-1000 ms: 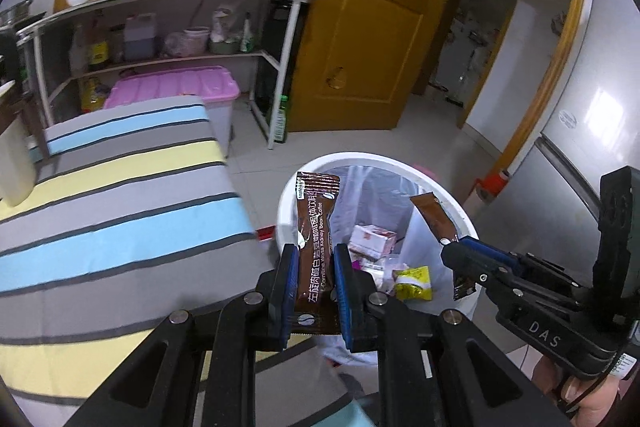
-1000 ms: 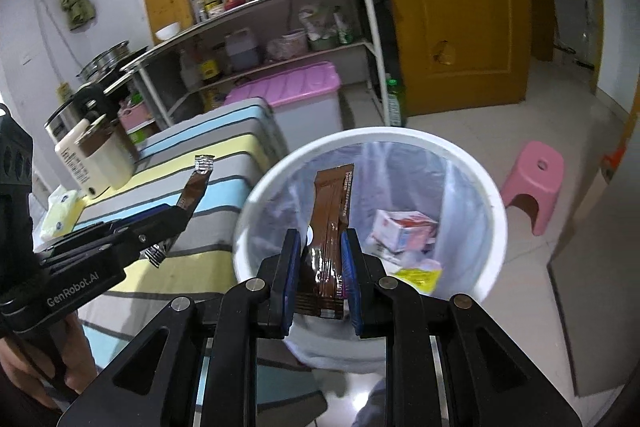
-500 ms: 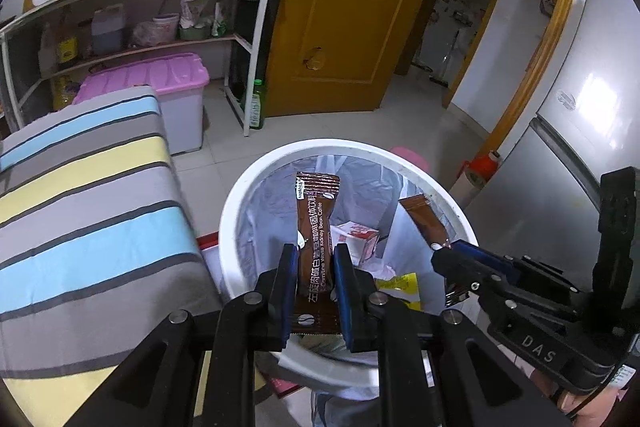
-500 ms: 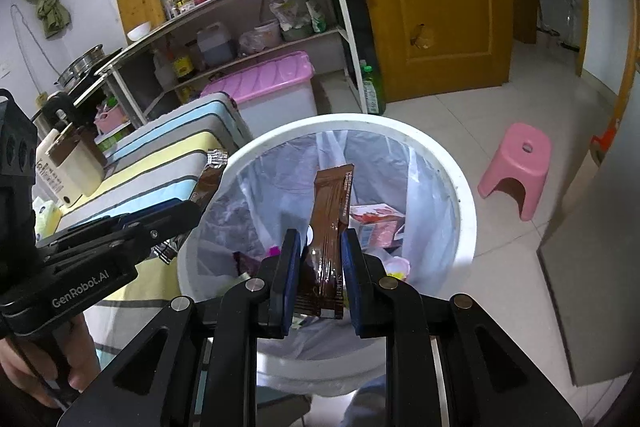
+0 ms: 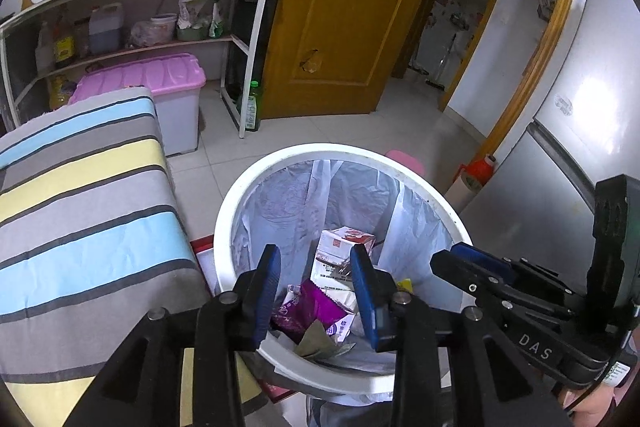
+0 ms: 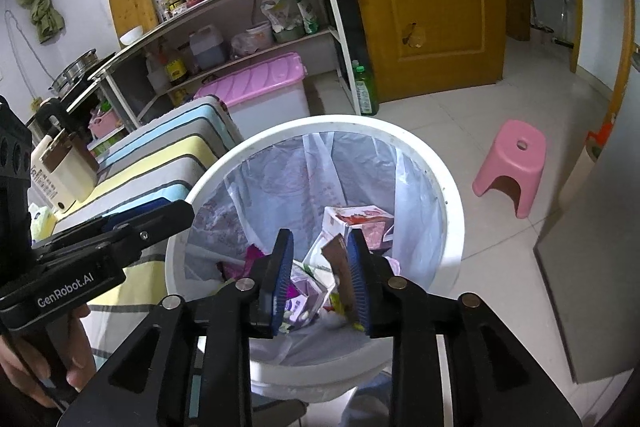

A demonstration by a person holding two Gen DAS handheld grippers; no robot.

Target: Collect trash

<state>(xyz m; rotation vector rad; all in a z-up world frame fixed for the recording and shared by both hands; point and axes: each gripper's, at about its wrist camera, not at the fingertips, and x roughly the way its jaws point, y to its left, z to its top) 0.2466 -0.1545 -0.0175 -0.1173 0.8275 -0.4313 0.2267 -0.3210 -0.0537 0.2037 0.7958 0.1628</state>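
A white trash bin (image 5: 224, 223) lined with a clear bag stands beside the striped table; it also shows in the right wrist view (image 6: 452, 227). It holds a red-and-white carton (image 5: 340, 247), a purple wrapper (image 5: 316, 307) and other scraps. My left gripper (image 5: 316, 267) is open and empty over the bin. My right gripper (image 6: 320, 251) is open over the bin; a brown coffee sachet (image 6: 342, 271) leans loose against its right finger, tipping into the bin.
The striped table (image 5: 80, 211) lies to the left. A pink stool (image 6: 512, 167) stands on the floor to the right. A shelf rack (image 5: 132, 11) and a pink-lidded box (image 5: 160, 83) are behind. A grey fridge (image 5: 560, 195) is at the right.
Both grippers have opened over the bin. The left one's brown sachet is gone from its jaws; the right one's sachet has slipped loose and tilts down into the bin.
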